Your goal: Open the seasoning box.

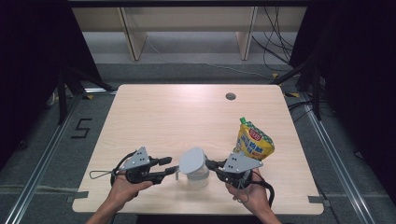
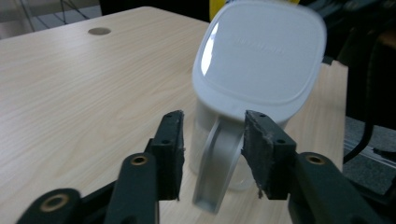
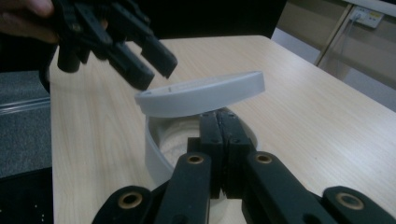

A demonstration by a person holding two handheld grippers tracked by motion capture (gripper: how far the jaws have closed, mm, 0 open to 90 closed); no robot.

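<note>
The clear plastic jug (image 1: 196, 175) with its tilted white lid (image 1: 192, 160) stood between both grippers. The right gripper (image 1: 208, 164) pinched its rim to steady it. The left gripper (image 1: 173, 165) was half open around the handle (image 2: 215, 170), not squeezing.

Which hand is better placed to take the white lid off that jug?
Right. Its shut claw pokes in just under the tilted lid, while the left claw stands open around the handle.
</note>
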